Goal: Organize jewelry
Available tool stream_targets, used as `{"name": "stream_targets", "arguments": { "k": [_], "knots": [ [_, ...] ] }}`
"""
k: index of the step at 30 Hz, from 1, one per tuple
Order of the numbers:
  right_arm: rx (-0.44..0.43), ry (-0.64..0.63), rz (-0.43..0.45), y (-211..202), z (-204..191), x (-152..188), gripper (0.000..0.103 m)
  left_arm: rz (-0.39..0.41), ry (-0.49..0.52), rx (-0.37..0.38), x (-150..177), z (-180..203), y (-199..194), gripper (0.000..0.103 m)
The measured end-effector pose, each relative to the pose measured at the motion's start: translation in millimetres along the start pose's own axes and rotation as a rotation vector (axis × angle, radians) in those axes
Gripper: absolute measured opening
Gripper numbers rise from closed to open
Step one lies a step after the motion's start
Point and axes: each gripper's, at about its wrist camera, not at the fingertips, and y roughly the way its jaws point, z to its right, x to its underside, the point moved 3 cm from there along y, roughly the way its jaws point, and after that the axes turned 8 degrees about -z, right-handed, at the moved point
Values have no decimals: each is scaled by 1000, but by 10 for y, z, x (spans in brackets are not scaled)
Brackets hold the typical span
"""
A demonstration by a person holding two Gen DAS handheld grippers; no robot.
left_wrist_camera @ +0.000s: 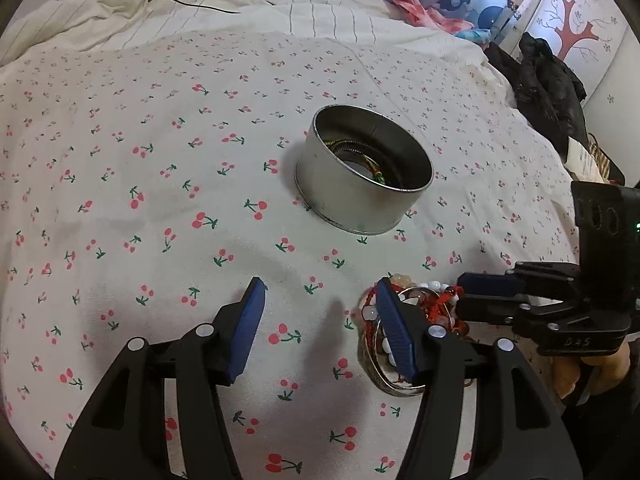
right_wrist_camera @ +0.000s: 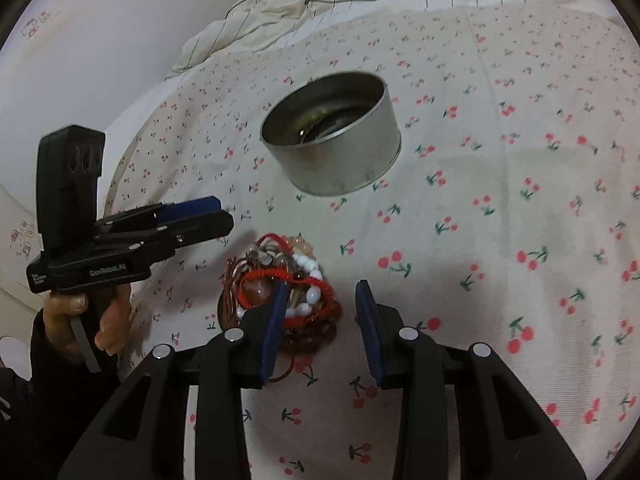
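A round silver tin (left_wrist_camera: 362, 172) stands open on the cherry-print sheet, with a gold-green chain (left_wrist_camera: 360, 158) inside; it also shows in the right wrist view (right_wrist_camera: 336, 136). A pile of jewelry (right_wrist_camera: 288, 292), red cords, white and amber beads and a metal bangle, lies in front of it. My left gripper (left_wrist_camera: 320, 292) is open and empty, its right finger beside the pile (left_wrist_camera: 416, 300). My right gripper (right_wrist_camera: 322, 292) is open, its left finger over the pile's right side. In the left wrist view it comes in from the right (left_wrist_camera: 460, 292).
The bed's cherry-print sheet (left_wrist_camera: 160, 160) spreads all around. A rumpled striped duvet (left_wrist_camera: 180, 12) with a black cable lies at the back. Dark clothing (left_wrist_camera: 548, 80) sits at the bed's right edge. A white wall (right_wrist_camera: 80, 40) lies left.
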Motion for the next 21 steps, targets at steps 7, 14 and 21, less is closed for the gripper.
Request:
{"name": "stream_targets", "arguments": {
  "k": [7,14,21],
  "knots": [
    [-12,2,77,-162,-6,-44,4,-30,-16,85,-20,-17,12,56],
    [68,70,120,-278,192,-108,4,-17,208,99,78,407,-49,56],
    [88,113,115,-262,324,-121,4,1,402,49,245,729,-52,44]
  ]
}}
